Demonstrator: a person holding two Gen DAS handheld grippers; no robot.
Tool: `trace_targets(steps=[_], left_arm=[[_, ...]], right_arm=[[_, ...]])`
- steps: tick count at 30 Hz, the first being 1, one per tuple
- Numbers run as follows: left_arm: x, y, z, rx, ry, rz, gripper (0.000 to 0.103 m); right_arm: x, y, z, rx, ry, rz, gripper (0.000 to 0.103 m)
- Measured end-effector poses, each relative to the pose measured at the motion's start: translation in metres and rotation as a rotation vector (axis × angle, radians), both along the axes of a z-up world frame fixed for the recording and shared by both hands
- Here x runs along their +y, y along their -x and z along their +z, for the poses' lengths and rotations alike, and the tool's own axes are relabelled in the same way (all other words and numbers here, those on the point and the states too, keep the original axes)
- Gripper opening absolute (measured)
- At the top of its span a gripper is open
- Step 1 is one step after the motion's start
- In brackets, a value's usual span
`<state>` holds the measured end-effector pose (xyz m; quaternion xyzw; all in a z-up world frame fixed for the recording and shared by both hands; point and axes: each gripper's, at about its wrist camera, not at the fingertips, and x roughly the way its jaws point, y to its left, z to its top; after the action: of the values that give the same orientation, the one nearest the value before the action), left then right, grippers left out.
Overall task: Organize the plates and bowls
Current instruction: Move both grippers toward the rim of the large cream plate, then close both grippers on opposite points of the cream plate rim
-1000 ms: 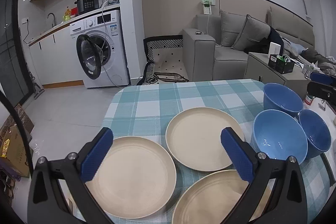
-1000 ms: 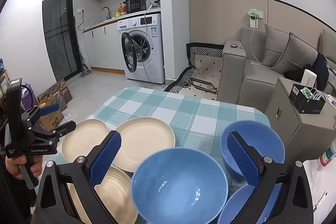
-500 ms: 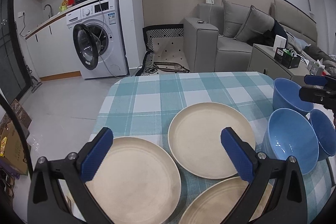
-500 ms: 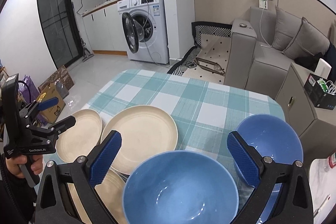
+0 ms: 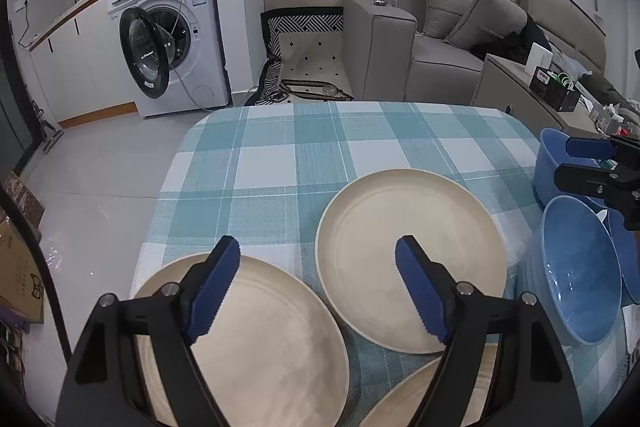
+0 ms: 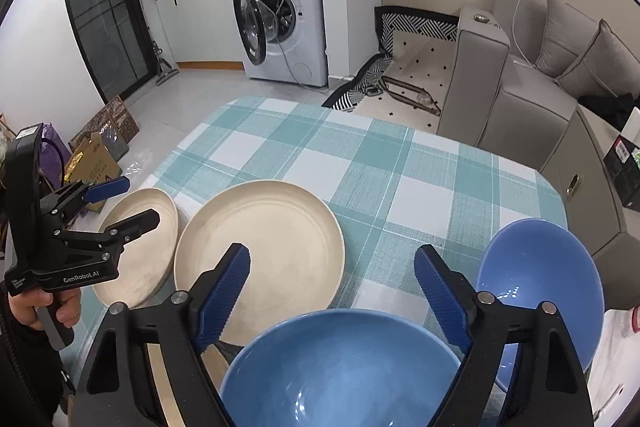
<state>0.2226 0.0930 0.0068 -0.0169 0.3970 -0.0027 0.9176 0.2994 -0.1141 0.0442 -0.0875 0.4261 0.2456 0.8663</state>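
Left gripper fingers spread, empty, hovering over plates at 6 o'clock on counter. Right gripper fingers spread above bowls at 3 o'clock. Judging: each hand lined up to start stacking own kind.

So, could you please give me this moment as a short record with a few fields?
surface: table with a teal and white checked cloth
plates: three cream plates, one central, one at the near left, one partly seen at the near edge
bowls: three blue bowls on the right, nearest, farther one, a third partly hidden
left hand-held gripper: open, empty, above the plates
right hand-held gripper: open, empty, above the nearest bowl
stacking: not yet done
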Motion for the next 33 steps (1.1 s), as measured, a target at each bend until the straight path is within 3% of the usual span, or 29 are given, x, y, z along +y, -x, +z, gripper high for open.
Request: trace_targets(steps=[2, 23, 33], left_arm=[[-0.002, -0.007, -0.005, 0.030, 0.001, -0.010, 0.070], [-0.006, -0.050, -0.043, 0.179, -0.017, -0.066, 0.069], [-0.009, -0.064, -0.059, 0.261, -0.015, -0.092, 0.059]], right_arm=[[0.003, -0.007, -0.006, 0.026, 0.010, 0.000, 0.086], [0.037, -0.059, -0.068, 0.292, 0.117, 0.032, 0.077], [0.050, -0.069, -0.096, 0.360, 0.195, 0.043, 0.055]])
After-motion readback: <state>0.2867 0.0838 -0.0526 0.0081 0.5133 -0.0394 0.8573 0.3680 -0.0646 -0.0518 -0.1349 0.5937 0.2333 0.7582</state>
